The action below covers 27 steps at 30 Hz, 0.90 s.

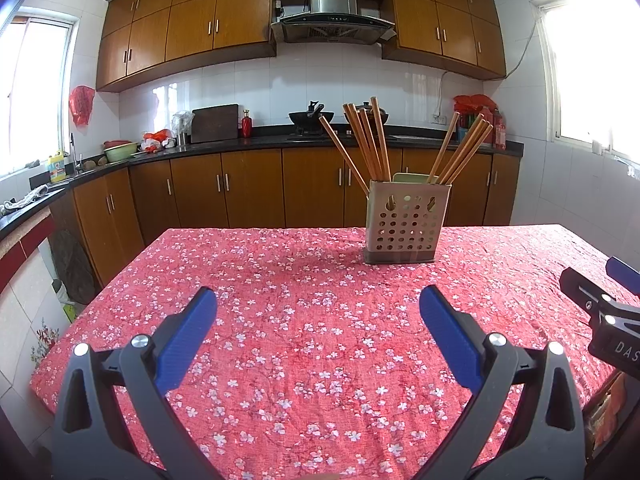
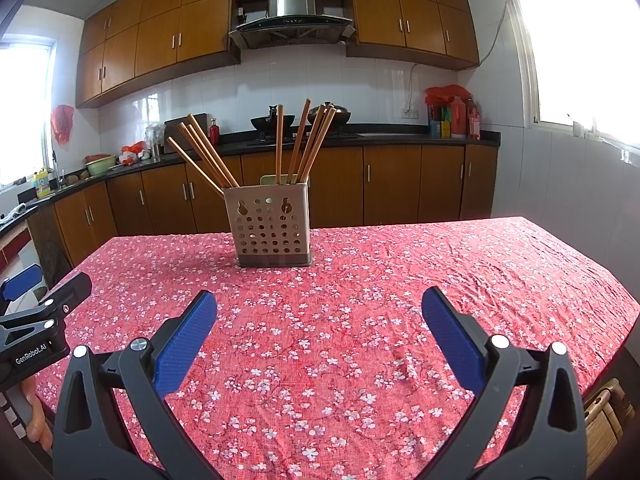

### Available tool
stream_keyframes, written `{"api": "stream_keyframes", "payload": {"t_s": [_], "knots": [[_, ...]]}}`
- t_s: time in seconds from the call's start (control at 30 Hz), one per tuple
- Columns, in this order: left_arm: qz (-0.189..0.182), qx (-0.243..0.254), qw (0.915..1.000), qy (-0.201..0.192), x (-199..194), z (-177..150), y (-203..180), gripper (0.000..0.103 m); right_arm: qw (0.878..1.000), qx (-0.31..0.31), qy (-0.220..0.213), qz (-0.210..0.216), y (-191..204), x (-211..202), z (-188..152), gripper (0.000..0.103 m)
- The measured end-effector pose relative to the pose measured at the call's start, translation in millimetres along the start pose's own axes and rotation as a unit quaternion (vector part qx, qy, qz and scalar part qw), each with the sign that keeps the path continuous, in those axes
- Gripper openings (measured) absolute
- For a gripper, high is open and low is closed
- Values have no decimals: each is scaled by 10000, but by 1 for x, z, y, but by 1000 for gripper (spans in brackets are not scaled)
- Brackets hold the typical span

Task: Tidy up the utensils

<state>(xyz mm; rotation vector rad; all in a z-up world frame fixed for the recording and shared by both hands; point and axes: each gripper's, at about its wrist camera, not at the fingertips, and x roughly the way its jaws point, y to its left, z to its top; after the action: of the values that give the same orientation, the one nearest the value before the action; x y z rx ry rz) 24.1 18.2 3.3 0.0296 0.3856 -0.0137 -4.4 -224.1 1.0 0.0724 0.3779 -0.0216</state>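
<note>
A perforated beige utensil holder (image 1: pixel 406 220) (image 2: pixel 270 224) stands upright on the table with the red floral cloth (image 1: pixel 304 340) (image 2: pixel 400 300). Several wooden chopsticks (image 1: pixel 366 140) (image 2: pixel 208 152) lean out of it in two bunches. My left gripper (image 1: pixel 318 304) hovers open over the cloth, well short of the holder, with nothing between its blue pads. My right gripper (image 2: pixel 320 306) is open too, empty, and equally far from the holder. Each gripper shows at the edge of the other's view: the right gripper (image 1: pixel 600 312) and the left gripper (image 2: pixel 36 320).
Behind the table run wooden base cabinets (image 1: pixel 248 192) under a dark counter (image 2: pixel 400 136) with woks, bottles and a cutting board. A hand (image 2: pixel 38 420) holds the left gripper's handle. A wicker seat (image 2: pixel 604 416) sits by the table's right corner.
</note>
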Motion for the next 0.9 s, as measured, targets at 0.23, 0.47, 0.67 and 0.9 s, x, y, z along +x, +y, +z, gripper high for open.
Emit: {"api": "stream_keyframes", "payload": {"t_s": [0.23,0.47,0.67,0.9], "knots": [[-2,0,10000,5,0,0,0,99,10000,1,3,2,1,0,0,101],[-1,-23,10000,29,2,-2,2,99,10000,7,15,1,1,0,-1,101],[-5,-24,10000,30,2,-2,3,99,10000,8,19,5,1,0,-1,101],[3,-57,10000,64,4,-4,5,99,10000,10,22,9,0,1,-2,101]]}}
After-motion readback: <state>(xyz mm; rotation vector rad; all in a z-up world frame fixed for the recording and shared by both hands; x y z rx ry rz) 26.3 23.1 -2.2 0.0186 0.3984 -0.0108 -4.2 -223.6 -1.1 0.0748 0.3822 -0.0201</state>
